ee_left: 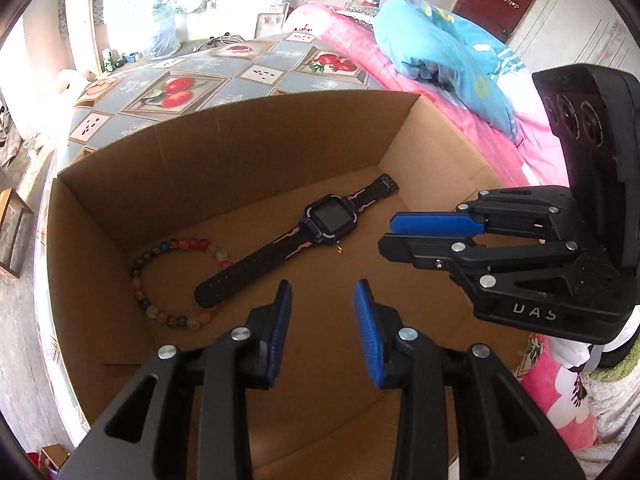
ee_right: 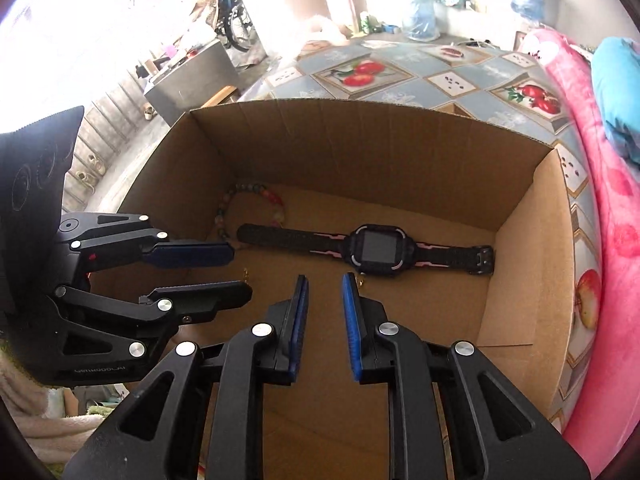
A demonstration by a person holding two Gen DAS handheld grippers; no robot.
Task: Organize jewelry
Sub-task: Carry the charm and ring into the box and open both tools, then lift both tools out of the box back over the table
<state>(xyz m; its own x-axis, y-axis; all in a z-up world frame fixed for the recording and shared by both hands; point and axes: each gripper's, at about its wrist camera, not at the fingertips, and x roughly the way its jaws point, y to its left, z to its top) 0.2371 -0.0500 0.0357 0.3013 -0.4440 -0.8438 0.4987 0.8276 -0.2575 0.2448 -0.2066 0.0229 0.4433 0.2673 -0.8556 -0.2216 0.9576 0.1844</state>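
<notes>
An open cardboard box (ee_left: 240,152) (ee_right: 360,152) stands on a table. A black and pink smartwatch (ee_left: 326,220) (ee_right: 372,250) lies flat on the box floor. A bracelet of coloured beads (ee_left: 140,280) (ee_right: 256,192) lies in the corner beside it, partly under the strap. Small gold pieces (ee_left: 340,250) (ee_right: 362,280) rest on the floor near the watch. My left gripper (ee_left: 323,292) (ee_right: 240,274) and right gripper (ee_right: 325,284) (ee_left: 387,232) both hang over the box with blue pads apart and nothing between them.
The table carries a fruit-patterned cloth (ee_left: 180,92) (ee_right: 360,72). A pink quilt (ee_left: 460,120) (ee_right: 612,240) and a blue pillow (ee_left: 448,56) lie to the right of the box. Bottles and bags stand at the table's far end (ee_right: 420,16).
</notes>
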